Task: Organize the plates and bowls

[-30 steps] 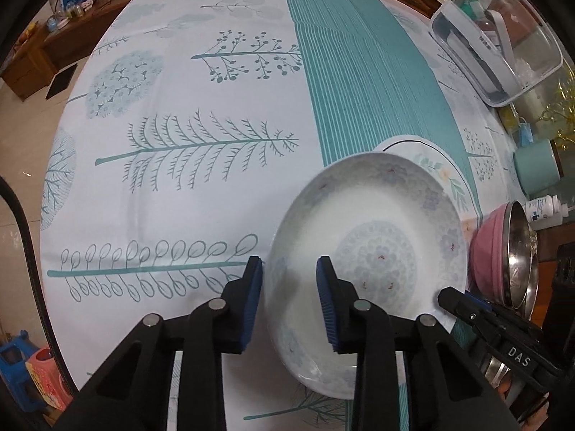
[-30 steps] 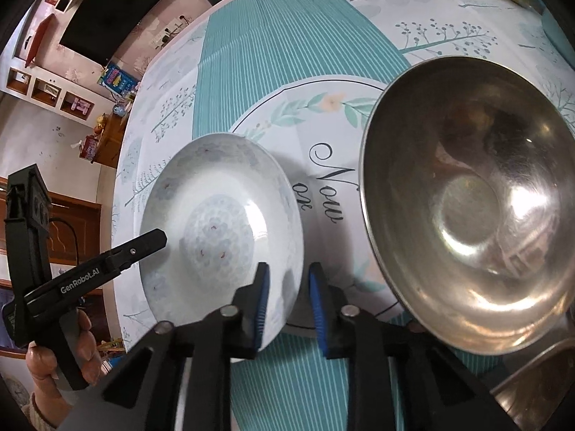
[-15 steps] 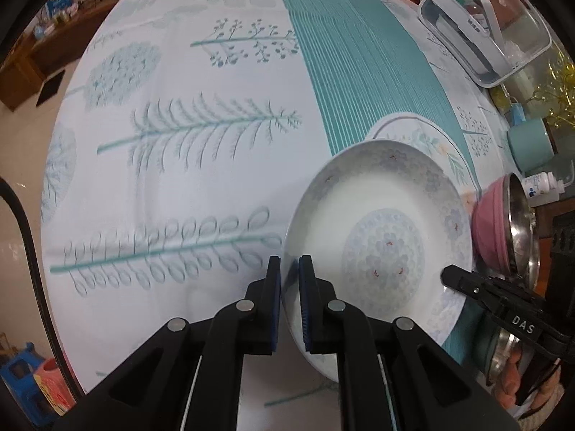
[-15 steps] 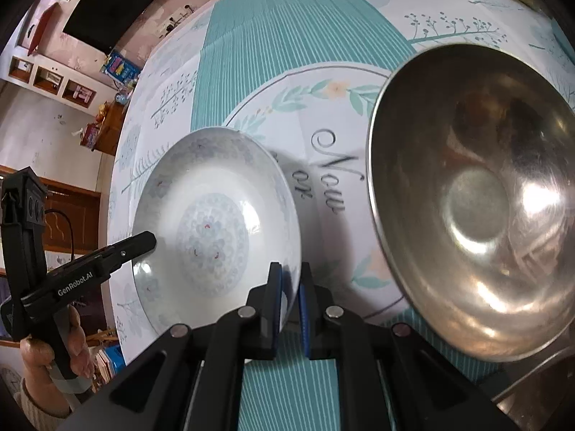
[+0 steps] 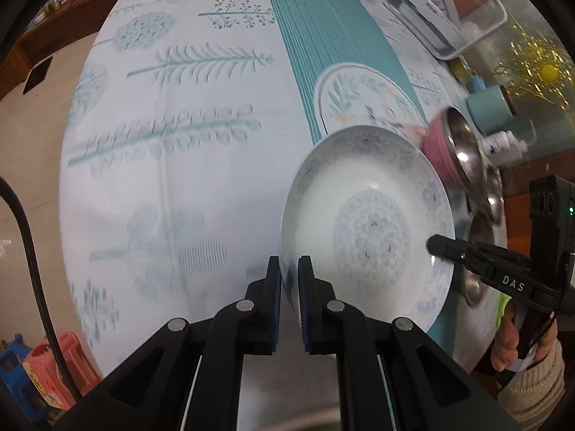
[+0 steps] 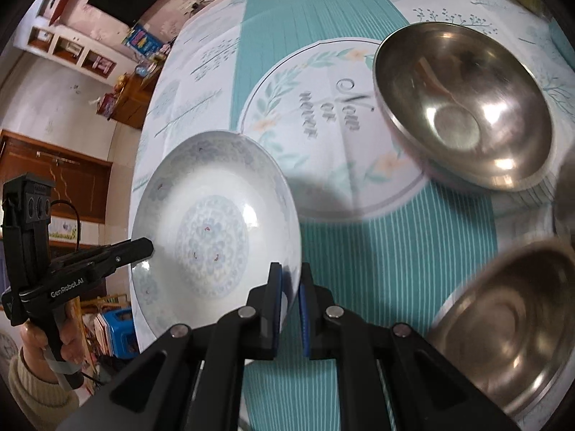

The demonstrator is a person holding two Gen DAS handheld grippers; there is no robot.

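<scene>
**A:** Left wrist view first. On my left lies the counter (image 5: 187, 115) under its tree-print cloth. My left tongs (image 5: 289, 287) are clamped on the near-left rim of the white patterned plate (image 5: 370, 230), blue pads pressed on either side of the edge. The plate hangs tilted above the cloth. Further right, my right tongs (image 5: 436, 246) bite the opposite rim, with a hand (image 5: 506, 337) in a cream sleeve on the grip. Behind them sit the pink bowl with a steel lining (image 5: 452, 151), a teal cup (image 5: 490, 109) and a clear lidded box (image 5: 445, 10).

**B:** And from the right wrist?

**A:** Far left, the left tongs (image 6: 149, 246) reach in and grip the plate's (image 6: 212, 230) far rim. In the middle my right tongs (image 6: 289, 287) hold its near rim, narrow, pinching only the edge. To the right, on the printed round of the cloth (image 6: 323, 125), rests a steel bowl (image 6: 463, 104), and another steel bowl (image 6: 503, 327) sits nearer, at lower right, blurred.
</scene>
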